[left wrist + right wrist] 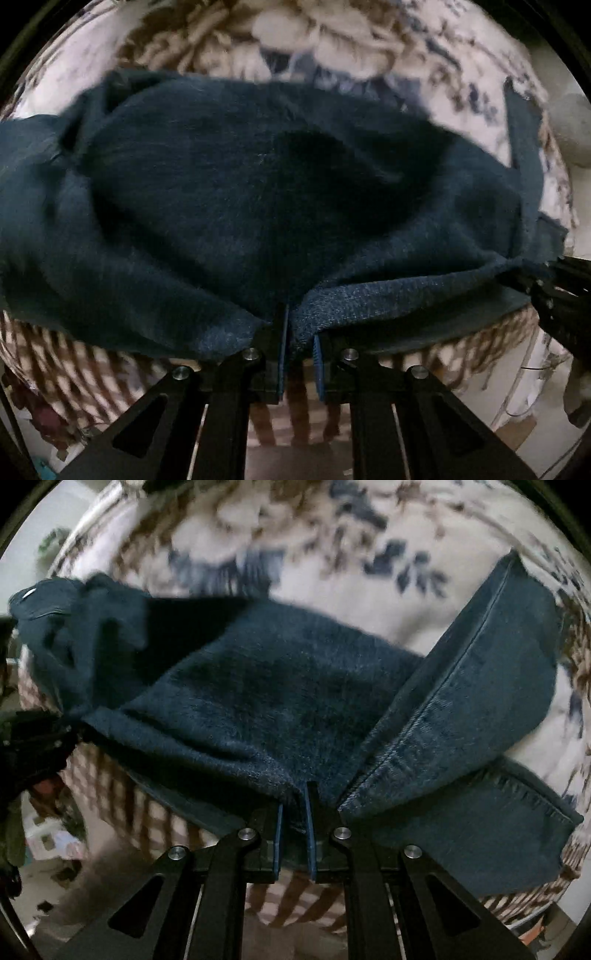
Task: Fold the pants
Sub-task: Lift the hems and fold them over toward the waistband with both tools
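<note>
Dark blue pants (229, 206) are held above a floral bedspread (332, 33), the near edge being pinched at two places. A fold of denim is clamped between the narrowed jaws of the left gripper (300, 328), and another between those of the right gripper (295, 805). A stitched hem (436, 709) is seen at the right.

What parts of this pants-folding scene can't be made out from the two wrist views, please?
- Left wrist view: the bedspread under the pants is covered by denim; its print is motion-blurred.
- Left wrist view: the right gripper is cut off by the edge.
- Right wrist view: the waistband end is blurred.
- Left gripper: grip depth is hidden by cloth.
</note>
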A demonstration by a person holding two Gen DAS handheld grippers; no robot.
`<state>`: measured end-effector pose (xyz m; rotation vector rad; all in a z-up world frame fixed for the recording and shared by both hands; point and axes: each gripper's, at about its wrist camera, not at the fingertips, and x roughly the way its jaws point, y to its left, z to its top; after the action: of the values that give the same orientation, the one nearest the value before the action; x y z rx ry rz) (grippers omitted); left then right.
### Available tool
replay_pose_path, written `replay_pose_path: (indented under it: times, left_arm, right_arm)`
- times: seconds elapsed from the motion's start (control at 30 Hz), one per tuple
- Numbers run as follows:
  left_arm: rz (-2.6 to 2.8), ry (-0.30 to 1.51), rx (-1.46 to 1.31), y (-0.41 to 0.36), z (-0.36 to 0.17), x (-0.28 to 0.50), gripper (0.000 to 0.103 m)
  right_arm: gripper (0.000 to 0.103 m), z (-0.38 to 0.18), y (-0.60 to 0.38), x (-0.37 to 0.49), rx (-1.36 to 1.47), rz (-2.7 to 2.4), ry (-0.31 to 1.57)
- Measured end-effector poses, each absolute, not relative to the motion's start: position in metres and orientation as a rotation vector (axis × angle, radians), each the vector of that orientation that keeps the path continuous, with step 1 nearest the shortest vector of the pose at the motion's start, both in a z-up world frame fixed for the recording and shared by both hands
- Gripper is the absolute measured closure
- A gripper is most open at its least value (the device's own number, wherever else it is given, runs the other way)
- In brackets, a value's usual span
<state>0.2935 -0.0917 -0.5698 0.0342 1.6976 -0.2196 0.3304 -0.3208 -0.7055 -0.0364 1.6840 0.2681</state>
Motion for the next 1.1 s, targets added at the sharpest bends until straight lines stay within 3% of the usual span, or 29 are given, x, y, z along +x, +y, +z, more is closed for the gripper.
replay_pose_path:
  times: [0.2, 0.3, 0.37, 0.43, 0.47, 0.5, 0.53, 0.57, 0.6, 0.77, 0.97, 1.1]
  left_arm:
    - [-0.156, 1.722, -0.083, -0.085, -0.562, 0.303, 0.091]
    - [-0.156, 1.697, -0.055, -0.089, -0.537, 0.299, 0.089]
    - [-0.157, 1.677, -0.041, -0.092, -0.525, 0.293, 0.086]
    - [-0.157, 1.66, -0.03, -0.094, -0.516, 0.286, 0.085]
    - [-0.155, 1.657, -0.021, -0.093, -0.514, 0.285, 0.083]
    - [-0.158, 1.659, -0.019, -0.094, -0.515, 0.284, 0.08]
    - [-0.165, 1.667, -0.04, -0.093, -0.517, 0.284, 0.059]
    - [-0.167, 1.677, -0.062, -0.094, -0.517, 0.285, 0.026]
    - [-0.172, 1.679, -0.089, -0.09, -0.52, 0.282, 0.015]
    - [-0.141, 1.626, -0.05, -0.09, -0.532, 0.296, 0.012]
    - [0.067, 1.495, 0.159, -0.095, -0.519, 0.325, 0.012]
    - [0.109, 1.486, 0.131, -0.095, -0.525, 0.348, 0.012]
  right_arm:
    - [0.086, -0.716, -0.314, 0.329, -0.057, 0.239, 1.739]
    - [0.072, -0.701, -0.313, 0.332, -0.004, 0.232, 1.746]
    - [0.041, -0.691, -0.312, 0.329, 0.042, 0.247, 1.748]
    - [0.019, -0.677, -0.309, 0.325, 0.101, 0.282, 1.742]
    - [0.013, -0.672, -0.307, 0.323, 0.114, 0.287, 1.74]
    - [0.012, -0.668, -0.305, 0.321, 0.122, 0.285, 1.74]
    - [0.012, -0.664, -0.306, 0.319, 0.138, 0.278, 1.74]
    - [0.012, -0.66, -0.309, 0.318, 0.175, 0.267, 1.73]
    - [0.012, -0.657, -0.314, 0.318, 0.233, 0.258, 1.719]
    - [0.012, -0.647, -0.37, 0.334, 0.473, 0.097, 1.657]
    - [0.012, -0.668, -0.437, 0.401, 0.411, -0.342, 1.562]
    - [0.014, -0.704, -0.443, 0.439, 0.4, -0.377, 1.567]
